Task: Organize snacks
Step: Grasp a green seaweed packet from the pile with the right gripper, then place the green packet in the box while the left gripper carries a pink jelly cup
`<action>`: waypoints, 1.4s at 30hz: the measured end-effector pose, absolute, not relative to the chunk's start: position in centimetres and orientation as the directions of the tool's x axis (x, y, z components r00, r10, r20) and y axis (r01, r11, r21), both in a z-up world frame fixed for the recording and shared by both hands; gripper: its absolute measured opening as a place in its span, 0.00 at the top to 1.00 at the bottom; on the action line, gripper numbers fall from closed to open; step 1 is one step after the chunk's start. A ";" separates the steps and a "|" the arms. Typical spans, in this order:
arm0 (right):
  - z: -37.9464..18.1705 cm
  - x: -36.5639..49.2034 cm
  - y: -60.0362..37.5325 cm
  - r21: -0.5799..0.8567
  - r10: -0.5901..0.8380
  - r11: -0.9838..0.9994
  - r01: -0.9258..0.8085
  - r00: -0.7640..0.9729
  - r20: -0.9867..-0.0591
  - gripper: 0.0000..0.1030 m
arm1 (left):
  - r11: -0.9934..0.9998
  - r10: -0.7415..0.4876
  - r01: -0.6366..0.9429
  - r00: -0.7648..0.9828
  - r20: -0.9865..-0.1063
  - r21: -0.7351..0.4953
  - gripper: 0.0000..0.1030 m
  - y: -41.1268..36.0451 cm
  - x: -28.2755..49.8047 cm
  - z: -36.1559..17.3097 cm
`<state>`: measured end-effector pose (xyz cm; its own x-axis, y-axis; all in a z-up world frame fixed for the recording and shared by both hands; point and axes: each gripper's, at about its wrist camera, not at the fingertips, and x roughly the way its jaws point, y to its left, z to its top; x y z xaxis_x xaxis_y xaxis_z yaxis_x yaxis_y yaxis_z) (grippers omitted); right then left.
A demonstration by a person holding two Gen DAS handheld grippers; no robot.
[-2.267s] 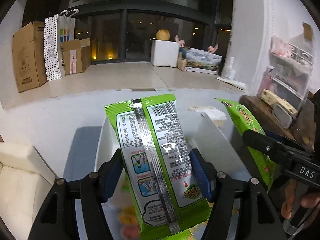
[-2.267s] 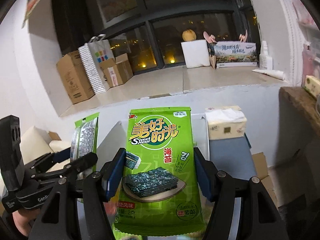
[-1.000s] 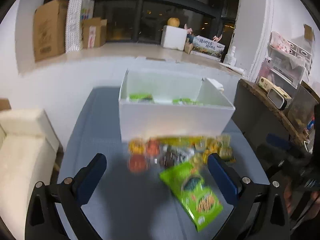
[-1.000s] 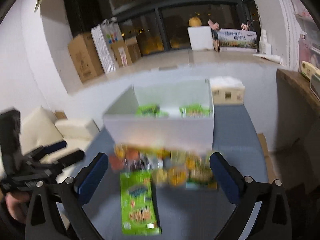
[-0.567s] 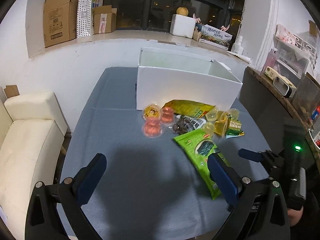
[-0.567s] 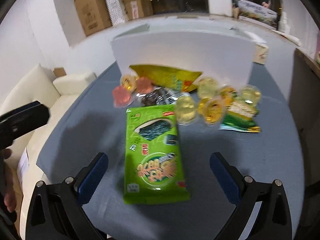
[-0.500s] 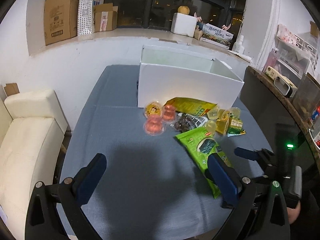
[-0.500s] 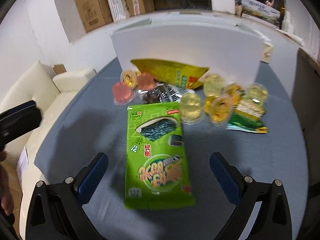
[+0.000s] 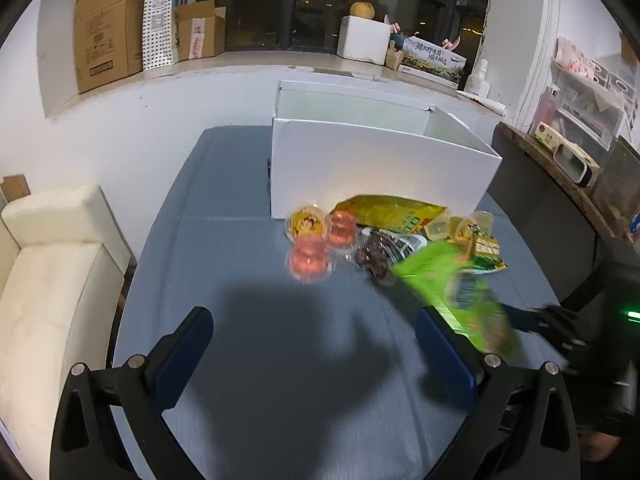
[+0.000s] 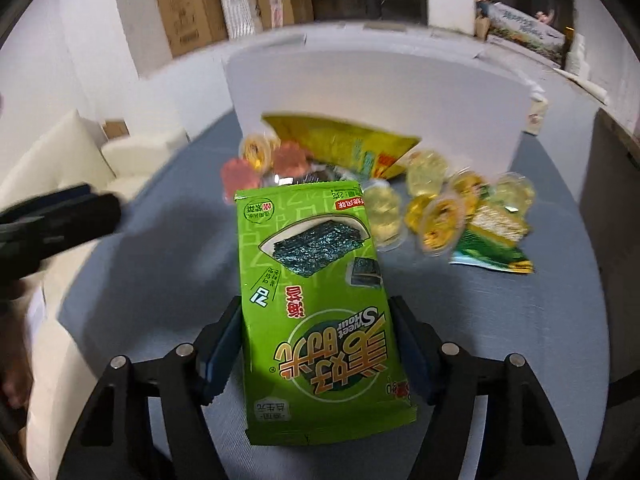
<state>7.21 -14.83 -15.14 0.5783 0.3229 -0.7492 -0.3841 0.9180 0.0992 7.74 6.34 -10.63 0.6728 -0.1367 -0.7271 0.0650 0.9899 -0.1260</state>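
Note:
A green seaweed pack (image 10: pixel 316 280) lies lengthwise between the blue pads of my right gripper (image 10: pixel 316 312). Its jaws are closing and the pads touch the pack's long edges. In the left wrist view the same pack (image 9: pixel 452 284) is blurred, at the table's right, with the right gripper (image 9: pixel 532 318) behind it. My left gripper (image 9: pixel 312 320) hangs open over bare blue cloth with nothing between its fingers. Behind the pile stands a white box (image 9: pixel 380 168); its inside is hidden.
Loose snacks lie in front of the box: red and yellow jelly cups (image 9: pixel 308 262), a yellow bag (image 9: pixel 392 212), a dark packet (image 9: pixel 376 252) and a small green pack (image 10: pixel 496 252). A cream sofa (image 9: pixel 48 280) stands at the left and a dark shelf (image 9: pixel 560 184) at the right.
My right gripper has come down over the seaweed pack and its jaws have narrowed onto it. The left gripper has sunk a little and stays open.

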 end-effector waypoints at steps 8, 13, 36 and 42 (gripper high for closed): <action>-11.6 5.2 -20.0 0.163 0.321 0.943 -0.292 0.658 -0.681 0.28 | 0.992 -0.127 0.082 0.659 -0.741 -0.096 0.01 5.2 14.1 -13.5; -11.6 5.6 -20.7 0.185 0.323 0.944 -0.273 0.659 -0.679 0.28 | 0.991 -0.133 0.077 0.615 -0.777 -0.109 0.22 4.7 16.9 -16.1; -8.6 6.7 -20.2 0.204 0.368 0.929 -0.310 0.701 -0.611 0.28 | 0.967 -0.252 0.172 0.758 -0.601 -0.188 0.64 6.5 11.7 -6.8; -2.8 11.0 -20.2 0.197 0.370 0.929 -0.314 0.766 -0.526 0.28 | 0.960 -0.280 0.224 0.803 -0.526 -0.168 0.64 5.7 14.9 -0.9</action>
